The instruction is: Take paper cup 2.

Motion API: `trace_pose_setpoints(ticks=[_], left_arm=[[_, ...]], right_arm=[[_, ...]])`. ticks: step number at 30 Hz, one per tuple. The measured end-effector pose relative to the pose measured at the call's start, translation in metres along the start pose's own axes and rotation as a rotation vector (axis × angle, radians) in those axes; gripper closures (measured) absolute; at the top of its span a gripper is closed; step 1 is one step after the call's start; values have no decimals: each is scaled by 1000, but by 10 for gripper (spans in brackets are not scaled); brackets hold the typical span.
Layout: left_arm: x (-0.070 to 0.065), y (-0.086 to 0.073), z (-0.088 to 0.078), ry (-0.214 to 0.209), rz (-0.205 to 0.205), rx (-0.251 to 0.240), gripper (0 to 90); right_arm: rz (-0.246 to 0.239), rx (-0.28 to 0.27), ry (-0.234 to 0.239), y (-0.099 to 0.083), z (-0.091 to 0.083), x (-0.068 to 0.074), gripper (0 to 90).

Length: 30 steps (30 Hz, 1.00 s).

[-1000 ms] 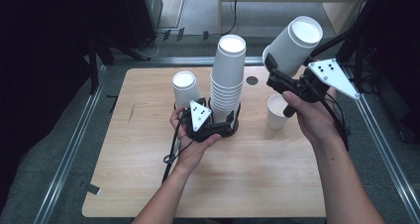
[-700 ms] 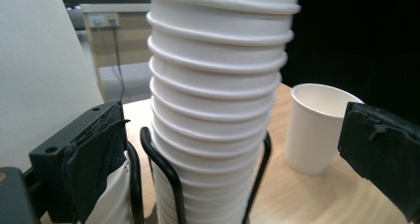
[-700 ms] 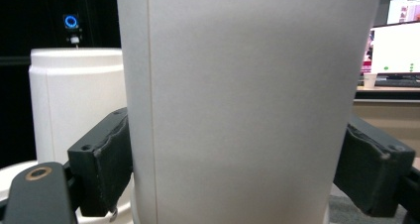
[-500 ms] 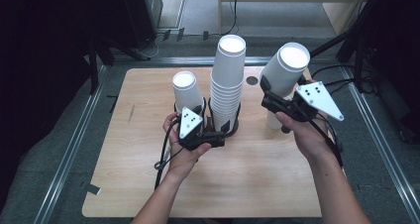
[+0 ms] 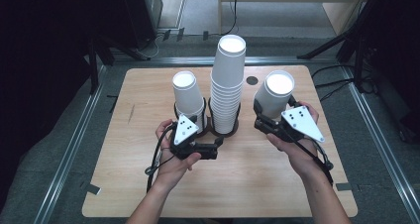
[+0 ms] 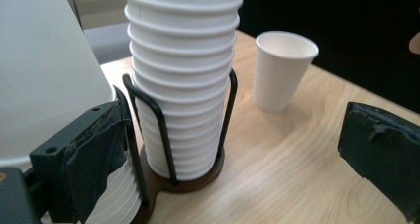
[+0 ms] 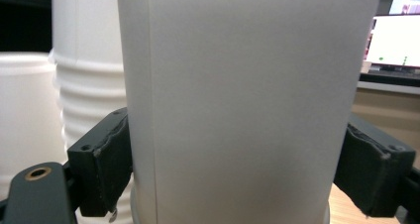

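Wooden tabletop: right gripper, fingers clamped on an inverted paper cup beside the racked stack, could crush or tilt it; left gripper's fingers stand apart.

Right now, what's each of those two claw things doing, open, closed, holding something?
Left gripper: open, holding nothing, beside the wire holder of stacked cups.
Right gripper: closed on an upside-down white paper cup.

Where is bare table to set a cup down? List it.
Free: the table's near strip between the forearms, its left side beyond the left gripper, and the far left corner. Crowded: the middle, around the cup stacks and the right gripper's cup.
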<state>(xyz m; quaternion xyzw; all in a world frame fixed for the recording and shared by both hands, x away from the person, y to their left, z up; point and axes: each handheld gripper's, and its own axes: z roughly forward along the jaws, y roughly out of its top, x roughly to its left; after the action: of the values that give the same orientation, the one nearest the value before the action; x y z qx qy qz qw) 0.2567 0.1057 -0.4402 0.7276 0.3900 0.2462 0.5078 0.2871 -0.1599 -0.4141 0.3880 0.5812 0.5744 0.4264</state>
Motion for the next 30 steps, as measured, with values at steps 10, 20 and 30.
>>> trace_pose_setpoints(ticks=[10, 20, 30], left_arm=[[4, 1, -9, -51, -30, 44, 0], [7, 8, -19, -101, -15, 67, 0], [3, 9, -21, -136, 4, 60, 0]], right_arm=[[-102, 18, 15, -21, -8, 21, 129], [-147, 53, 25, -43, -14, 33, 129], [-264, 77, 11, -66, -16, 41, 129]])
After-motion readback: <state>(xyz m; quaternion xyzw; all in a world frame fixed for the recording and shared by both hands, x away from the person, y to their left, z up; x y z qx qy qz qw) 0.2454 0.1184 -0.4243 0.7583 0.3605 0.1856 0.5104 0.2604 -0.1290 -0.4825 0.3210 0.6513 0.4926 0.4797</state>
